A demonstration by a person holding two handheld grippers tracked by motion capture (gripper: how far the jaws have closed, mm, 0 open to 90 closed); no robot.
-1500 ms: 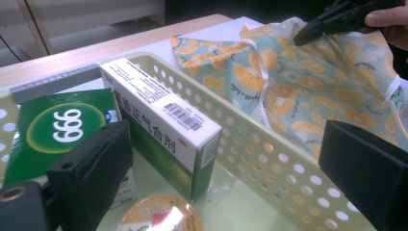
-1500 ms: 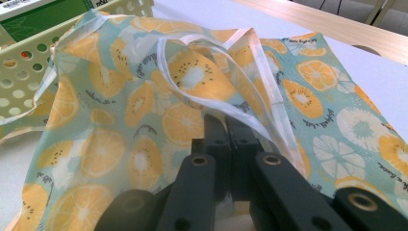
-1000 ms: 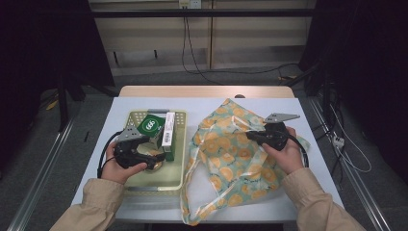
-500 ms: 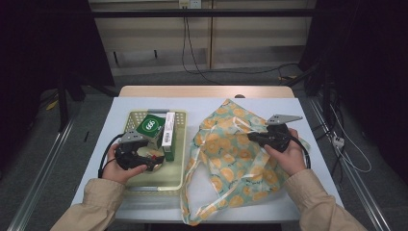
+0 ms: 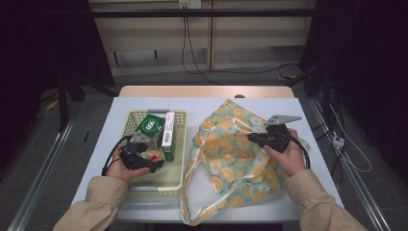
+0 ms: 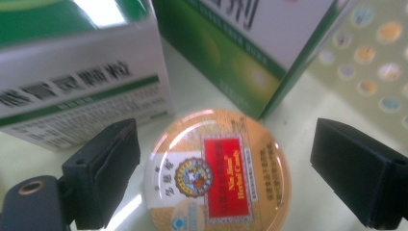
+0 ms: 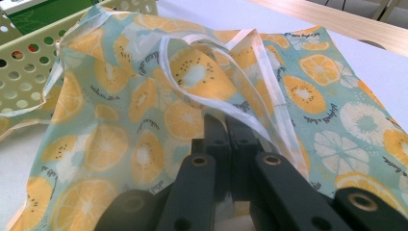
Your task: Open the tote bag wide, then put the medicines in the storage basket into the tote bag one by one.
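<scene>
A round golden tin with a red label lies flat on the floor of the pale green basket. My left gripper is open, one jaw on each side of the tin and neither pad touching it. In the high view the left gripper is low inside the basket. My right gripper is shut on the fruit-print cloth bag near its white strap. It holds that part of the bag up off the table, with the right gripper over the bag's middle.
A green box and a white box lie at the far end of the basket, just beyond the tin. The perforated basket wall is close on the right of the left gripper. White table surrounds the bag.
My left gripper has sunk lower into the basket, down towards the tin. The right gripper and the bag have kept still.
</scene>
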